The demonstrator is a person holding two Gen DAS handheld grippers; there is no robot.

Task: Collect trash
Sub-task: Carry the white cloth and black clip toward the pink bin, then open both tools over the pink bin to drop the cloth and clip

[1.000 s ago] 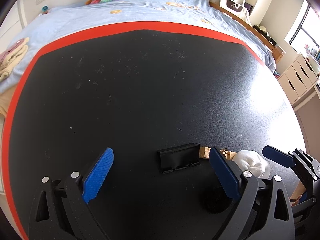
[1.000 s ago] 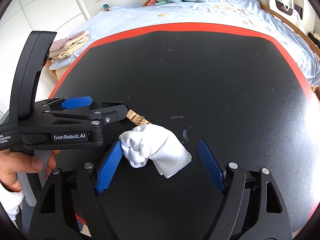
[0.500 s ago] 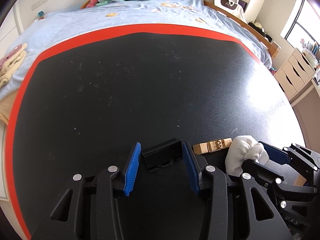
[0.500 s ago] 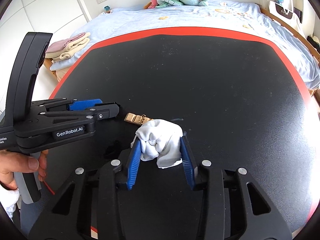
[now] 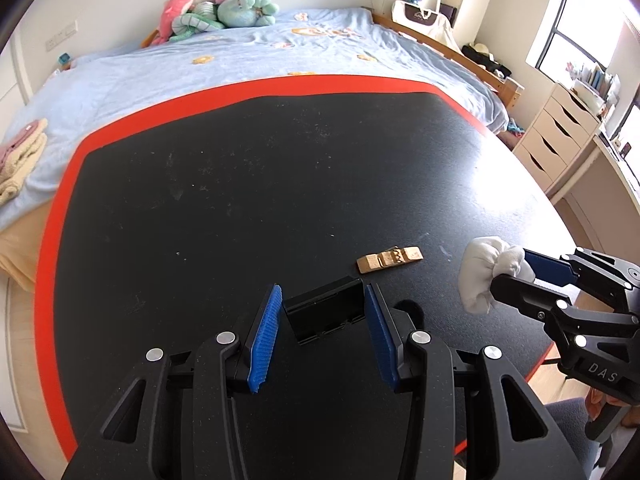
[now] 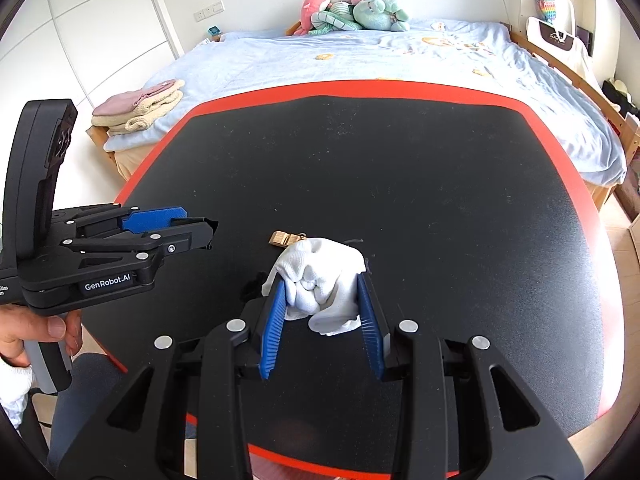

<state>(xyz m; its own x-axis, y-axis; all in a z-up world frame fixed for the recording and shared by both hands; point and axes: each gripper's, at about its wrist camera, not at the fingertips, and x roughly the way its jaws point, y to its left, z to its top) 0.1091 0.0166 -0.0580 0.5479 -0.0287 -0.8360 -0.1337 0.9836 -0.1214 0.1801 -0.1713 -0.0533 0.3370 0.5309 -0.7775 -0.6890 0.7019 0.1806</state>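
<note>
Wrist views show one black clip (image 5: 325, 312) and one white tissue wad (image 6: 320, 280), each clamped in jaws.

A sec ago both sets of jaws were wide open. Now my left gripper (image 5: 324, 314) is clamped on the black plastic clip (image 5: 325, 314), right gripper (image 6: 322, 314) on the crumpled white tissue (image 6: 320, 282). Both pieces lifted clear off the bench (image 5: 240, 200) w/ the grippers.

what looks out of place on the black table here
A wooden clothespin lies loose on the black table, alone among faint dusty specks. The crumpled white tissue and the black plastic piece are each clamped between jaws, so only the clothespin remains.
</note>
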